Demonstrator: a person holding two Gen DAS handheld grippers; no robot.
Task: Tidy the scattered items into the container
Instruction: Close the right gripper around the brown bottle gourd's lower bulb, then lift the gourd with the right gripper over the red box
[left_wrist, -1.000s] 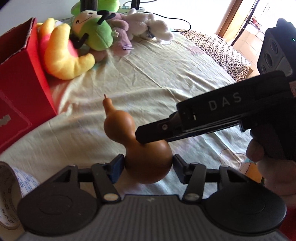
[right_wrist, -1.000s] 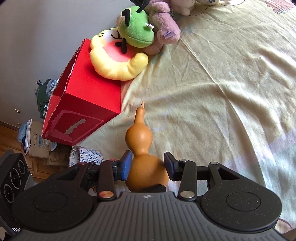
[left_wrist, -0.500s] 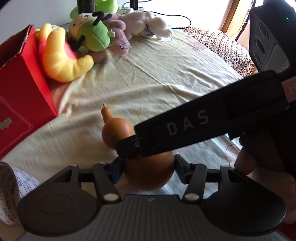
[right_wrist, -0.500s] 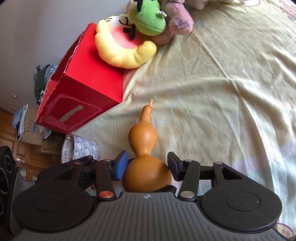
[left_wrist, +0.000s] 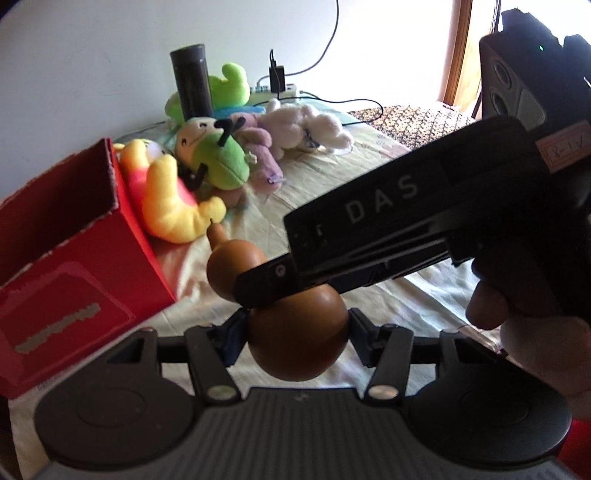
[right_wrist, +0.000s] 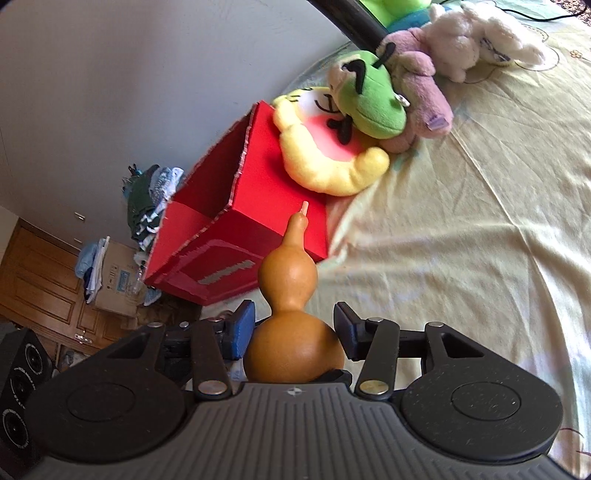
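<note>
A brown gourd (left_wrist: 295, 339) hangs above the pale yellow bedsheet (left_wrist: 332, 184), stem pointing away. My left gripper (left_wrist: 295, 328) is shut on its round lower body, one pad on each side. The right gripper's finger (left_wrist: 266, 280) crosses in front of the gourd's waist. In the right wrist view the gourd (right_wrist: 288, 280) stands between the pads of my right gripper (right_wrist: 293, 325), which lie against its sides after widening a little. The open red box (left_wrist: 74, 258) stands just left of the gourd; in the right view the stem overlaps the red box (right_wrist: 266, 166).
A yellow plush (left_wrist: 166, 206), a green plush (left_wrist: 218, 155), a purple one (left_wrist: 258, 147) and a white one (left_wrist: 306, 125) lie behind the box. A black cylinder (left_wrist: 192, 81) and power strip (left_wrist: 277, 88) stand by the wall. Clothes and cartons (right_wrist: 122, 266) clutter the floor.
Both grippers have risen with the gourd, lifting it off the sheet toward the red box. The right jaws stand a little wider. The tape roll has left the views.
</note>
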